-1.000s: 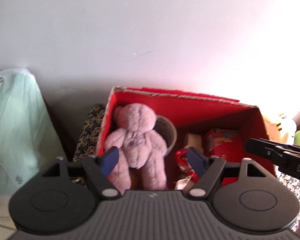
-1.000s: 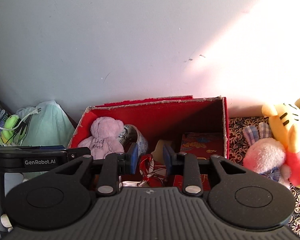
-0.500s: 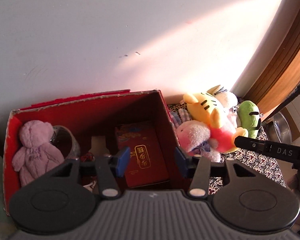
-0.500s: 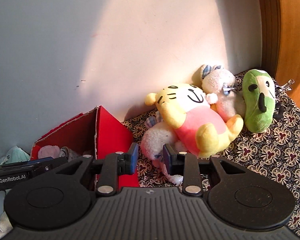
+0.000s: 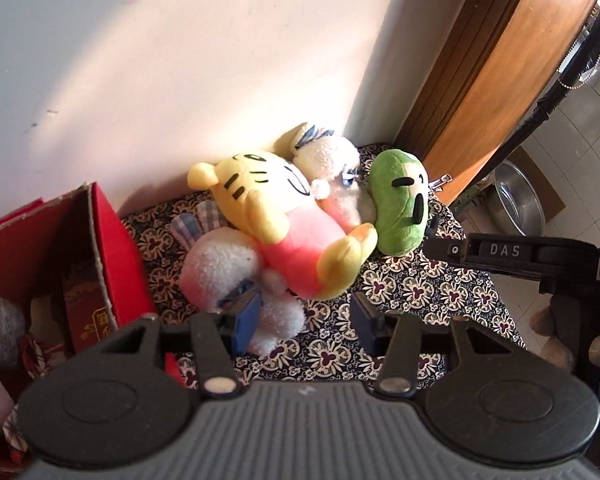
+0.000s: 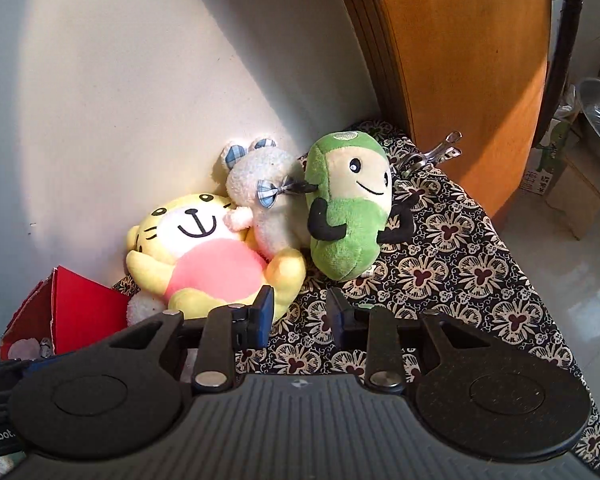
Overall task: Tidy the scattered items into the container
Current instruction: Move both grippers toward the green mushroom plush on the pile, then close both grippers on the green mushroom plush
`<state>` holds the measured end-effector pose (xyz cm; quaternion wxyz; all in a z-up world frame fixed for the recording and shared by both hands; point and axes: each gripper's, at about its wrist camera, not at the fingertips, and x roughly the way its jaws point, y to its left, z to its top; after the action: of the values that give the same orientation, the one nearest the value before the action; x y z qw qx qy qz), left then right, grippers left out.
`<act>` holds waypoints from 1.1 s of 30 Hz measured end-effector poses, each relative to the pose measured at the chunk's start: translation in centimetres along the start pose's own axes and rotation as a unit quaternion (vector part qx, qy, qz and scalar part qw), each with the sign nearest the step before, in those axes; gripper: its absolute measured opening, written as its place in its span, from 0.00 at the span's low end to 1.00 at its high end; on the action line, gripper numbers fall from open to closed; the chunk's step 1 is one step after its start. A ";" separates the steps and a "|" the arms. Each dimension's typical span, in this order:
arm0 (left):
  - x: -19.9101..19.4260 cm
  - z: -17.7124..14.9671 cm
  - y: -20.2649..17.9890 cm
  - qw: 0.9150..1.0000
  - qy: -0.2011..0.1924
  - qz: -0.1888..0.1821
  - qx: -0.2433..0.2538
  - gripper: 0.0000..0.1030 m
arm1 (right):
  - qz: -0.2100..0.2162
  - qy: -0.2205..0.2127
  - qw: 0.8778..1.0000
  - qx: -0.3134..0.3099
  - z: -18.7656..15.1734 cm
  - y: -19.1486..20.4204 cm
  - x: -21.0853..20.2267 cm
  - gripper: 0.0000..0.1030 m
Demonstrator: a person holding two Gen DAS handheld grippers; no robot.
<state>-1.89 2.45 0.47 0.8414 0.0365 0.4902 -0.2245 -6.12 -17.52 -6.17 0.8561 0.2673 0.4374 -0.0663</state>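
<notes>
- Sunlit white wall [image 5: 180, 60] and a flower-patterned black cloth [image 5: 420, 292] are filling your left view; a wooden door [image 6: 460, 80] is standing at the upper right.
- You are holding the left gripper [image 5: 306, 320] partly open after its jaws have just been moving, empty, its left pad beside the white-pink plush [image 5: 216, 268].
- You are keeping the right gripper [image 6: 300, 312] narrow and empty above the cloth.
- Yellow tiger plush [image 6: 204, 252], small white bear [image 6: 260, 200] and green plush [image 6: 348, 216] are lying mid-frame.
- Red box [image 5: 108, 248] is sitting at the left edge.
</notes>
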 end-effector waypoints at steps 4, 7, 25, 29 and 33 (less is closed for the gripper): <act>2.4 2.2 -3.8 0.999 -0.015 -0.012 0.039 0.63 | -0.004 0.010 1.000 0.014 3.6 -2.3 1.6 0.44; 5.5 3.4 -6.2 0.998 -0.002 -0.018 0.060 0.64 | 0.001 0.028 0.999 0.018 5.6 -3.5 3.3 0.46; 16.1 8.1 -8.7 0.997 0.069 0.001 0.044 0.58 | 0.060 0.104 0.991 0.061 10.6 -6.2 10.7 0.77; 16.6 8.3 -7.9 0.997 0.078 -0.010 0.024 0.60 | 0.084 0.117 0.987 0.070 10.8 -6.5 11.3 0.75; 16.6 8.3 -7.9 0.996 0.083 -0.016 0.024 0.53 | 0.107 0.116 0.986 0.053 10.6 -6.3 11.1 0.61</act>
<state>8.48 -12.64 -8.01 0.7930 0.0676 0.5533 -0.2458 6.00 -26.96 -12.35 0.7864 0.3636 0.4981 0.0335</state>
